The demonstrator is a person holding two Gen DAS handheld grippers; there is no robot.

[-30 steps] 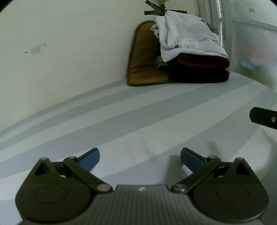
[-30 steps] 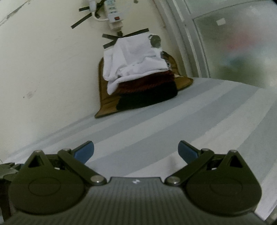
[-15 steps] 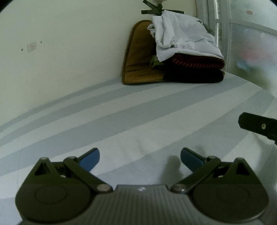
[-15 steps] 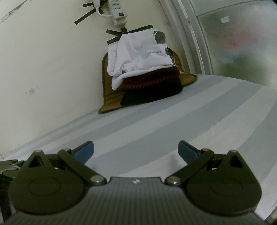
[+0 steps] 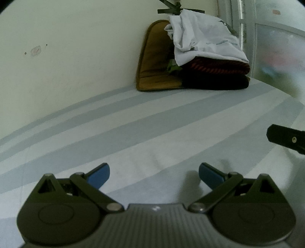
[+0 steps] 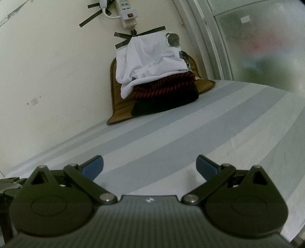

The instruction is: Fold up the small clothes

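A pile of clothes sits in the far corner: a crumpled white printed shirt (image 5: pixel 204 43) (image 6: pixel 150 59) on top of a red-and-black striped garment (image 5: pixel 217 66) (image 6: pixel 165 86) and a black one (image 5: pixel 215 82) (image 6: pixel 165 103). My left gripper (image 5: pixel 153 174) is open and empty, low over the striped sheet (image 5: pixel 133 133), far short of the pile. My right gripper (image 6: pixel 149 167) is open and empty too, also well short of the pile. Part of the right gripper (image 5: pixel 286 135) shows at the right edge of the left wrist view.
A brown padded mat (image 5: pixel 154 63) (image 6: pixel 122 110) leans against the cream wall under the pile. A power strip (image 6: pixel 127 13) is taped to the wall above. A frosted glass door (image 6: pixel 257 42) stands at the right. The sheet's edge (image 6: pixel 291 209) is near the right.
Both grippers have swung a little so the pile sits more central in each view. Both stay open and empty. The right gripper's tip reaches further into the left wrist view.
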